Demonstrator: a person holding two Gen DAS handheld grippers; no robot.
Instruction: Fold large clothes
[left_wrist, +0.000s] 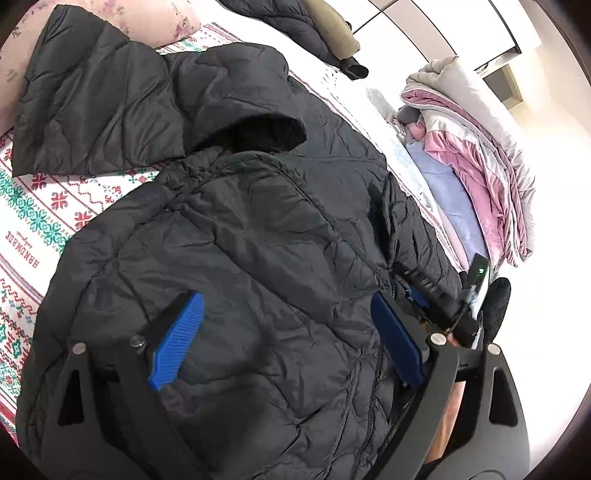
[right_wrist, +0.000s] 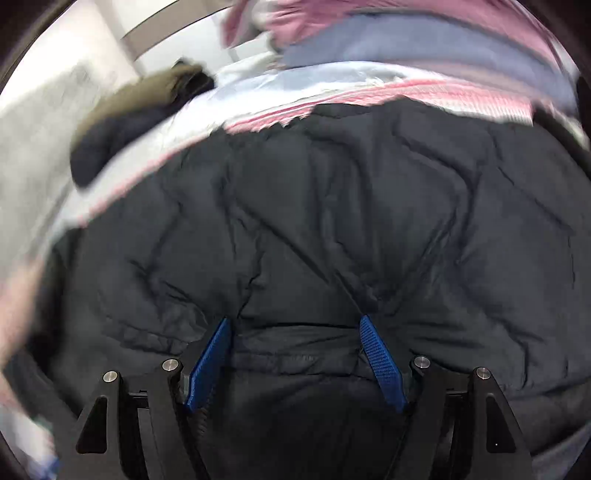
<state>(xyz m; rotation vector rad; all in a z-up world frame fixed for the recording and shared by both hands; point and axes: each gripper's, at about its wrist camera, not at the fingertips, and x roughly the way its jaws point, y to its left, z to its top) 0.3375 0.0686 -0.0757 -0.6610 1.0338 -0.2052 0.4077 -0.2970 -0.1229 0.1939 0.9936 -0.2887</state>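
We hold both hand-held grippers, left (left_wrist: 288, 339) and right (right_wrist: 295, 362), with jaws apart over the black puffer jacket (left_wrist: 258, 221) spread on the bed (left_wrist: 33, 229), ready to fold.

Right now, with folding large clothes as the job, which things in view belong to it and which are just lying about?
Part of the job:
black puffer jacket, spread on the bed
left tool, open over the jacket
right tool, open, jacket fabric between its fingers

Just lying about:
patterned bedsheet
pink and grey quilt pile
dark jacket with olive garment
floral pillow
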